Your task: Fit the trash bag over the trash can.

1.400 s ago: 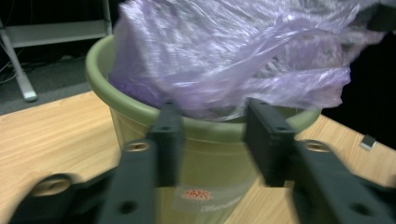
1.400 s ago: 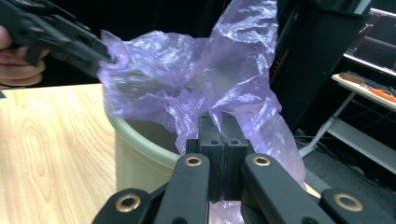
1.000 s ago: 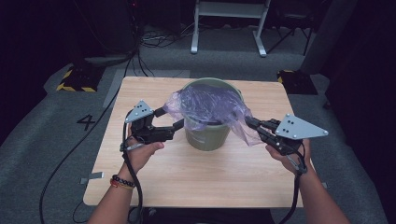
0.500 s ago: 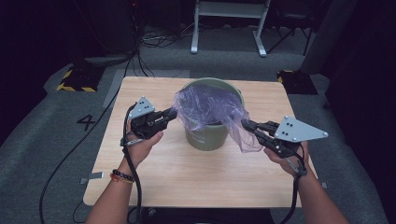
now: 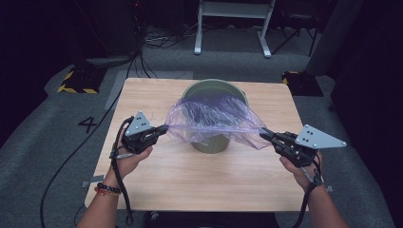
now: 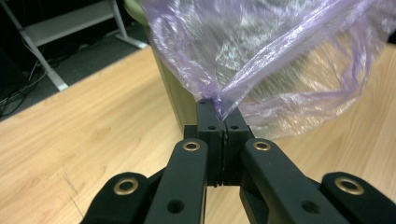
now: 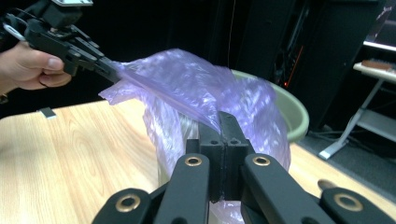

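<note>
A thin purple plastic bag (image 5: 209, 118) hangs stretched over an olive-green bucket (image 5: 212, 145) in the middle of the wooden table (image 5: 190, 185). My left gripper (image 5: 164, 128) is left of the bucket. Its jaws have just been closing and are now shut on the bag's (image 6: 261, 56) left edge, as the left gripper view (image 6: 218, 103) shows beside the bucket wall (image 6: 173, 88). My right gripper (image 5: 262, 131) is shut on the bag's right edge. The right gripper view (image 7: 219, 116) shows the taut bag (image 7: 187, 79), the bucket rim (image 7: 294, 112) and the left gripper (image 7: 109, 70) beyond.
Cables trail from both grippers off the table's near edge. On the dark floor behind stand a white metal frame (image 5: 233, 23) and two black-and-yellow blocks (image 5: 76, 80). Bare tabletop lies in front of the bucket and on both its sides.
Both grippers have moved apart and slightly down, pulling the bag's rim into a taut line across the bucket. The left gripper's jaws have closed on the bag's edge.
</note>
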Demonstrator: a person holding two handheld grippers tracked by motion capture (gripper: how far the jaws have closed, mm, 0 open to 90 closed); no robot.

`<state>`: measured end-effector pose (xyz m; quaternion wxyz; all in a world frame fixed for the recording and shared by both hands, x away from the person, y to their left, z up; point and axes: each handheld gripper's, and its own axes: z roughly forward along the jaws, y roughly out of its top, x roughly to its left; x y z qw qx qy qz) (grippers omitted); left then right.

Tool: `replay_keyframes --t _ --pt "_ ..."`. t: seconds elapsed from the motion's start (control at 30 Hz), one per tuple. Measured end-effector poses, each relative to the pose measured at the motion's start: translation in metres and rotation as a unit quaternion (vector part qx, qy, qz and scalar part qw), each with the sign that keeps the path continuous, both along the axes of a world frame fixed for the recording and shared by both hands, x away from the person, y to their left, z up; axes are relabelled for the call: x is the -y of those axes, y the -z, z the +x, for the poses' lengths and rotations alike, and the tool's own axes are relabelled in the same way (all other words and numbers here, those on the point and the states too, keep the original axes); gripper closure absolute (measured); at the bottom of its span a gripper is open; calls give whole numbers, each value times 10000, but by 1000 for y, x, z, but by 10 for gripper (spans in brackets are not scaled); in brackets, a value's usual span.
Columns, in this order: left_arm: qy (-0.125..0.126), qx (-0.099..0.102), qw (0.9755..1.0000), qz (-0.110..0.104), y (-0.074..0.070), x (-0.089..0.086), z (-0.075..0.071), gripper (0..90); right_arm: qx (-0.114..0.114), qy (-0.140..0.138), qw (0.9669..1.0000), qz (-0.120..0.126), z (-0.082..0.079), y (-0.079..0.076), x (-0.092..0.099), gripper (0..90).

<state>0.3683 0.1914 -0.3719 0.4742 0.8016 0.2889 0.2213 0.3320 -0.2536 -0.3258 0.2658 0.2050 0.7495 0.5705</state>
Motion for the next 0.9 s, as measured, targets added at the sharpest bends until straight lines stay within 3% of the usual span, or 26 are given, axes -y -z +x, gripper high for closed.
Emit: replay_keyframes --t 0.2,0.33,0.43,0.57,0.7,0.77,0.87,0.9 --pt "23 -31 10000 -55 15 -1 -5 891 -286 61 9994 177 1 25 8 900" --pt "-132 56 9999 24 19 1 -4 883 -299 162 9994 8 3 36 7 900" --pt "-288 232 9993 19 16 2 1 859 -118 353 9992 -134 7 36 5 900" --pt "-400 371 9985 -78 12 3 13 854 140 552 9983 -102 21 30 3 900" --pt "-476 336 9981 -201 13 4 29 852 161 779 9968 -123 42 26 -1 898" --pt "-639 311 9970 -322 14 4 35 797 106 871 9961 -92 52 27 0 899" --pt "-800 165 9948 -604 18 3 41 623 -100 855 9963 59 63 29 2 900" --pt "-800 158 9943 -680 18 3 41 485 -196 810 9964 121 65 30 3 900"
